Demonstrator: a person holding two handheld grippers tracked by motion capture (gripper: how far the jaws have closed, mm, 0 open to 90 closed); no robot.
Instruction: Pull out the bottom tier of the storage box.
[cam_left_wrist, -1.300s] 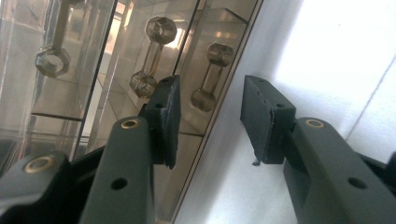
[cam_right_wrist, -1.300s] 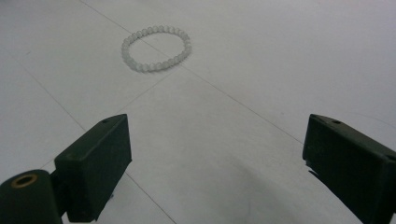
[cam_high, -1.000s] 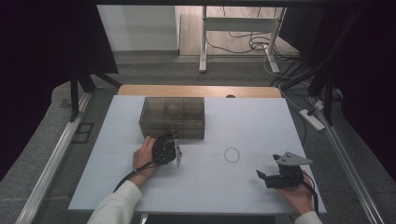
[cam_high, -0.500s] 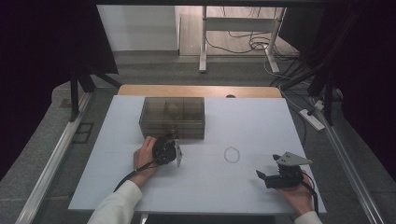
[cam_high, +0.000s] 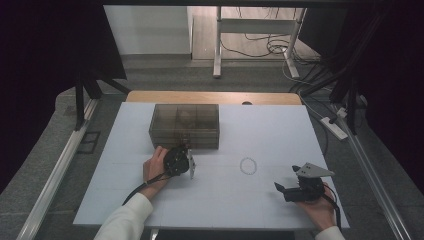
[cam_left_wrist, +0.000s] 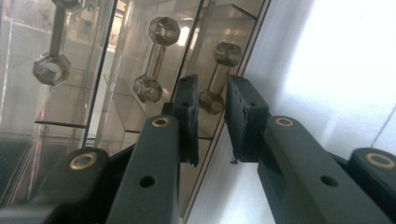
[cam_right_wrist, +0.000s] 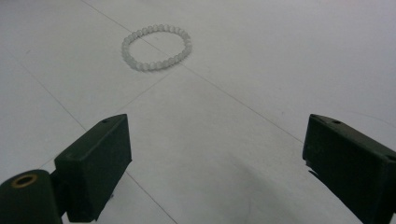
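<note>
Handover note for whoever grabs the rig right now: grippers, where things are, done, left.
Left gripper: at the front of the smoky clear drawer box, jaws just been closing around a drawer handle. The handle sits between the pads with small gaps showing, so no firm grip yet.
Right gripper: wide open and holding nothing, low over the white table, pointed at the bead bracelet.
Bracelet lies loose on the table, right of the box and apart from both grippers.
Done: left gripper lined up on the handle.
Left, probably: finish the grip, pull the drawer out, pick up the bracelet, put it in.
</note>
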